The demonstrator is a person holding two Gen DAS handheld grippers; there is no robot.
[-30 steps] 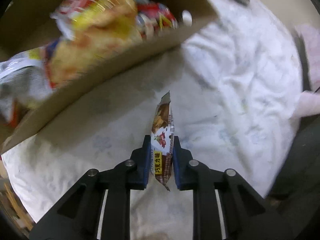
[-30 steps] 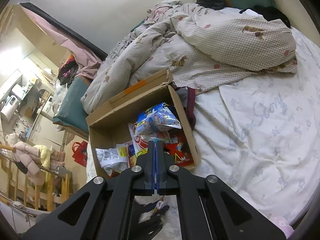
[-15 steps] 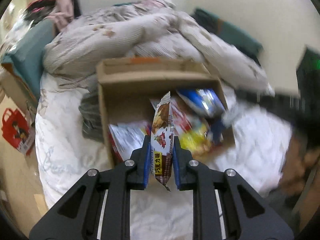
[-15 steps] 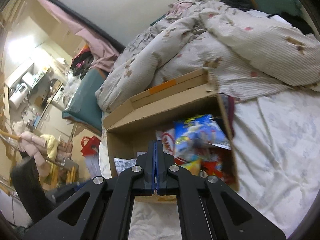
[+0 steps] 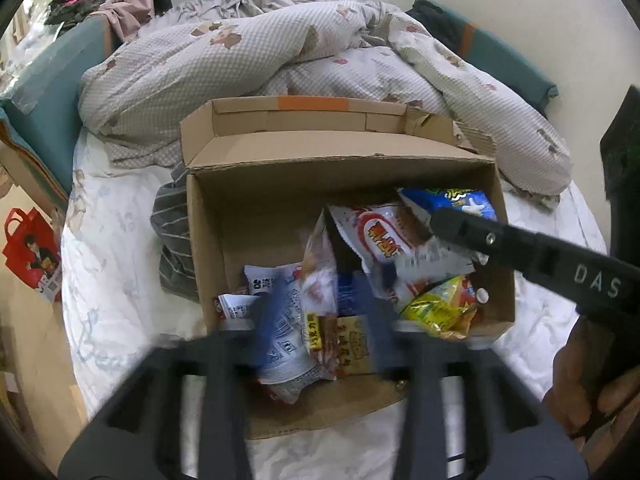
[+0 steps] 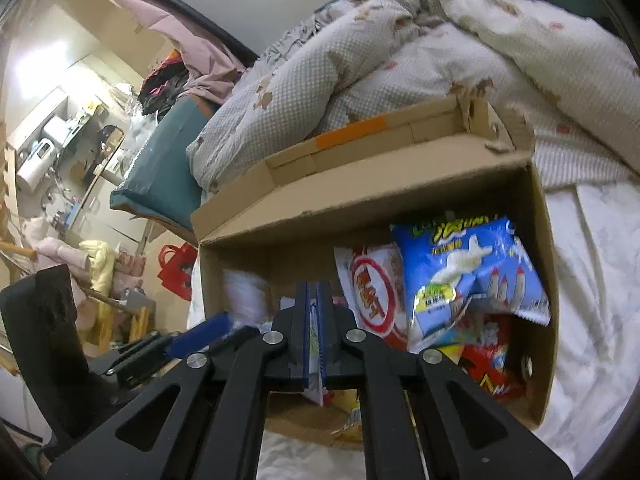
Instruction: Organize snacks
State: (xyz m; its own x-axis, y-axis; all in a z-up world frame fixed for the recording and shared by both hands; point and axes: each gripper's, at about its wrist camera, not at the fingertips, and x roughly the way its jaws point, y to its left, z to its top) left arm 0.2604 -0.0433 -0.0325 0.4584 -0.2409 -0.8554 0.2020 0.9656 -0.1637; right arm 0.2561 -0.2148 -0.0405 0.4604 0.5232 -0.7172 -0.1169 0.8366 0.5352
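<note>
Left jaws opening over snack box; right jaws opening, packet edge between pads

Left gripper (image 5: 320, 312), blurred at lower centre: jaws opening, brown snack bar (image 5: 320, 304) between them, contact unclear. Right gripper (image 6: 315, 336): jaws just parting, thin packet (image 6: 315, 344) still pinched. Cardboard box (image 5: 208, 216), frame centre, sits on bed (image 5: 112, 240); blue bag (image 6: 472, 276) at its right side
</note>
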